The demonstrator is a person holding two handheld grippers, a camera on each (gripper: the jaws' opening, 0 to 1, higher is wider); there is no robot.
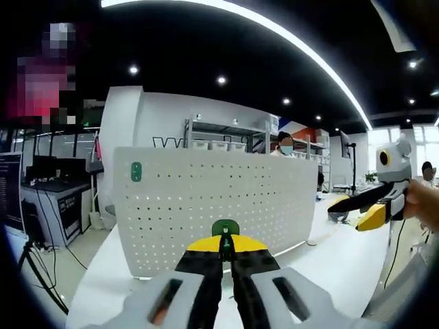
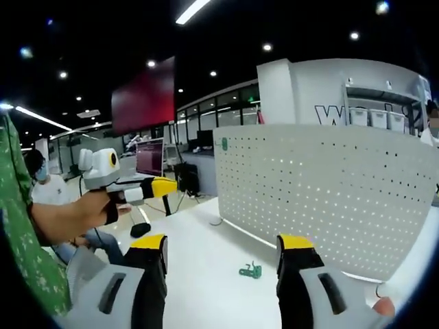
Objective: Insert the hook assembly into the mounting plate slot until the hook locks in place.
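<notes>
Green hook (image 1: 225,228) pinched in left claw (image 1: 226,248); right claw (image 2: 221,248) spread.

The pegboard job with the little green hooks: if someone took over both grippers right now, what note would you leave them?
Left gripper: shut on a green hook, held up in front of the white pegboard, not yet touching it.
Right gripper: open, holding nothing, raised over the white table.
One green hook already hangs at the pegboard's upper corner.
A spare green hook lies on the table near the pegboard's foot.
Left to do: push the held hook into a pegboard slot until it locks.
</notes>
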